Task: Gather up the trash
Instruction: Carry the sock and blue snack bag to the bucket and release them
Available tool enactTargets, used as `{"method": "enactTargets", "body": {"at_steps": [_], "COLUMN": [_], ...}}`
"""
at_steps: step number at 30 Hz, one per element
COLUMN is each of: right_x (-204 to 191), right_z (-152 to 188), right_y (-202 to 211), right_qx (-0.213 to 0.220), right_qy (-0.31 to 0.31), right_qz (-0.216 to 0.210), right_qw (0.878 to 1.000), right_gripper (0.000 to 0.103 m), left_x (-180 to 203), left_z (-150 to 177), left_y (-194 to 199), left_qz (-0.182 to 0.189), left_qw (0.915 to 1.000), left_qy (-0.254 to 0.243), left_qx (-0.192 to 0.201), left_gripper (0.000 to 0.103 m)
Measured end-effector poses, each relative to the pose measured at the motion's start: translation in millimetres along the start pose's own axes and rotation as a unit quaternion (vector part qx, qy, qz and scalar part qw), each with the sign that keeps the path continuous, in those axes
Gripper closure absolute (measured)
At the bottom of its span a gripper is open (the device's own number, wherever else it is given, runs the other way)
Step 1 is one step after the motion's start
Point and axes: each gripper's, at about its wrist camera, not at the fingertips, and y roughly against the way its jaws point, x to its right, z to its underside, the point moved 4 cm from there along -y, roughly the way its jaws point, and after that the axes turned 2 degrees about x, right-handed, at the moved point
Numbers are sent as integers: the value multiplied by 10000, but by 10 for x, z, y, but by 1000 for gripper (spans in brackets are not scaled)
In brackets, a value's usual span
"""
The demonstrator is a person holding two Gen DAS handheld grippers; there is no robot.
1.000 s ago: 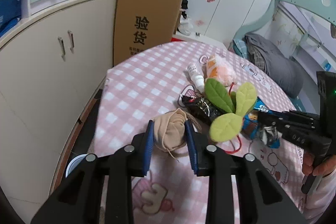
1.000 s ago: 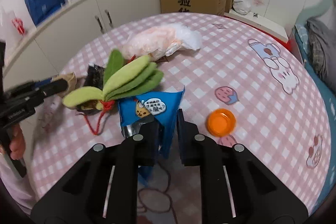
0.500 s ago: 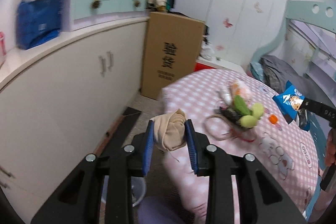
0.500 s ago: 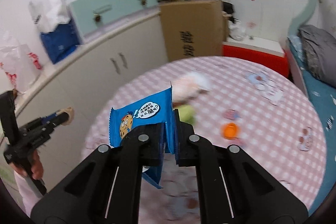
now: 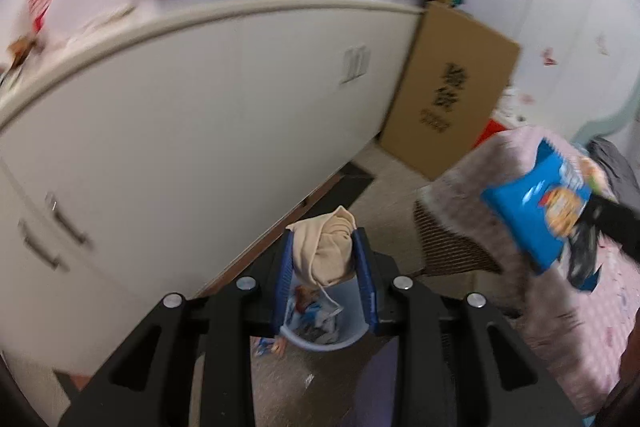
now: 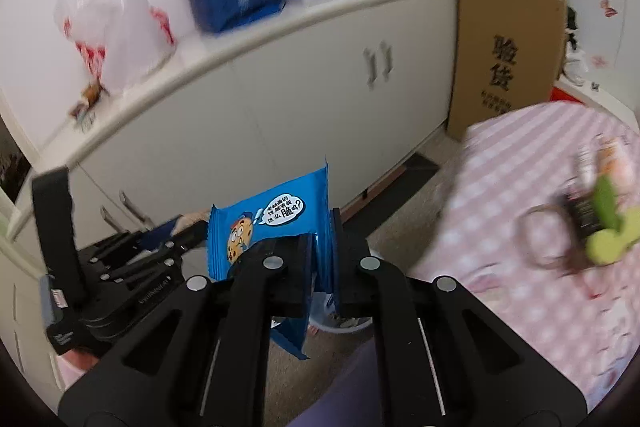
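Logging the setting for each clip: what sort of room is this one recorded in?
Most likely a child's bedroom at home: a bed frame behind the pink checked table, butterfly stickers on the wall, and a long run of white cabinets.

The cloth wad (image 5: 329, 251) is beige, between blue pads (image 5: 365, 279) on black tongs (image 5: 323, 281). The snack wrapper (image 6: 269, 227) is bright blue with a cartoon cookie. The bin (image 5: 320, 341) is pale blue. The surface (image 6: 532, 195) wears pink-and-white checks. The box (image 6: 506, 55) is brown.
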Motion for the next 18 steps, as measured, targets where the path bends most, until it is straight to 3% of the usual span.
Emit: {"method": "enactTargets", "body": {"at_steps": [3, 9, 18], "right_x": [-147, -196, 183], "right_z": [219, 686, 1244], "right_y": [-432, -1263, -2204], "right_qx": [-432, -1139, -1881], "right_qy": [-11, 91, -97], "right_qz": [-45, 253, 853], "right_qw": [9991, 9931, 9784], "right_gripper": [95, 95, 95], "left_x": [-281, -622, -502], "left_z": [119, 440, 1016], "left_y": [-162, -635, -1634], "left_qz": [-176, -323, -171], "left_qw": [9994, 9953, 9799], "left_qy": [195, 372, 249], "left_qx": [-241, -834, -1969], "left_gripper": [74, 74, 74]}}
